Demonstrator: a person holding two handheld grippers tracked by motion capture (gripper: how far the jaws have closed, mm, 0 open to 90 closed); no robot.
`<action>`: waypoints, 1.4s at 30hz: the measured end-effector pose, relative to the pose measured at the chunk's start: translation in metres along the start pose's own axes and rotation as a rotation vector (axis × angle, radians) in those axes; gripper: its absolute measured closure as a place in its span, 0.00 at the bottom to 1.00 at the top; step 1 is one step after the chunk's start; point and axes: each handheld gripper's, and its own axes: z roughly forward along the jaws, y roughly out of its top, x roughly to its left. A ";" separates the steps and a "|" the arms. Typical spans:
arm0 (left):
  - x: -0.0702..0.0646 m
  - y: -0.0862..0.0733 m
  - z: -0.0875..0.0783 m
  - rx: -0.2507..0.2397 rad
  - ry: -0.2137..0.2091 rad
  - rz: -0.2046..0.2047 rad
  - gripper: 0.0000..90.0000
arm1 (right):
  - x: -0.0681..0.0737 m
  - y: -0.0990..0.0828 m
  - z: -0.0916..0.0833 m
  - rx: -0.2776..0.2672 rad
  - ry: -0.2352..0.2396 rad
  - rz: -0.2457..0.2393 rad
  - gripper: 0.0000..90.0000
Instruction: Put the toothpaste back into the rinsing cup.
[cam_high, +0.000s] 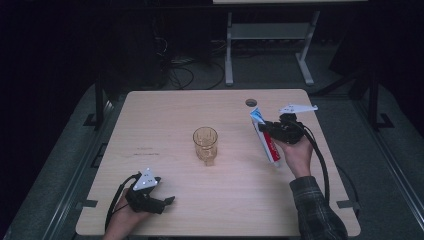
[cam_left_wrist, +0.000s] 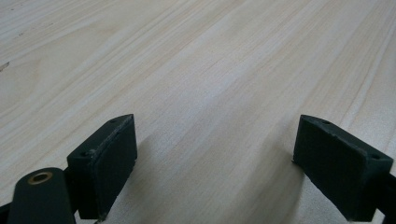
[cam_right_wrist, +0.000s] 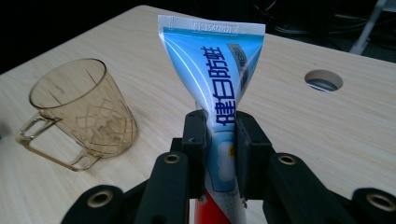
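At the near edge of the tabletop (cam_high: 235, 200), well to the near left of the amber cup (cam_high: 205, 144), the left gripper (cam_high: 167, 201) is held low by a hand (cam_high: 122, 220). In the high view its jaws are too small and dark to be judged; in the left gripper view the left gripper (cam_left_wrist: 215, 158) is seen spread wide, with bare pale wood between the two pads and nothing held.

Farther back, to the right of the cup and apart from it, the right gripper (cam_high: 265, 129) is held above the tabletop by the other hand (cam_high: 296, 152), a plaid sleeve (cam_high: 316, 210) trailing toward the near edge. A toothpaste tube (cam_high: 265, 137) is clamped in it. In the high view the tube is seen as a white, blue and red strip slanting from its crimped end down to a red end near the wrist. In the right gripper view the right gripper (cam_right_wrist: 219, 140) is seen pinching the toothpaste tube (cam_right_wrist: 217, 70) across its middle, crimped end up, with blue characters printed along it. The cup (cam_right_wrist: 81, 112) is shown there upright with its handle, left of the tube.

Beyond the cup, a round hole (cam_high: 251, 102) is cut into the tabletop near its far edge.
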 end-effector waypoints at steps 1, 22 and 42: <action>0.000 0.000 0.000 0.000 0.000 0.000 0.14 | 0.001 0.000 -0.001 -0.008 0.006 0.003 0.84; 0.000 0.000 0.000 -0.001 0.000 -0.002 0.14 | 0.002 0.010 -0.021 -0.158 0.018 0.011 0.85; 0.000 0.000 0.000 0.000 0.001 0.002 0.14 | 0.023 0.036 -0.026 -0.219 0.063 -0.043 0.86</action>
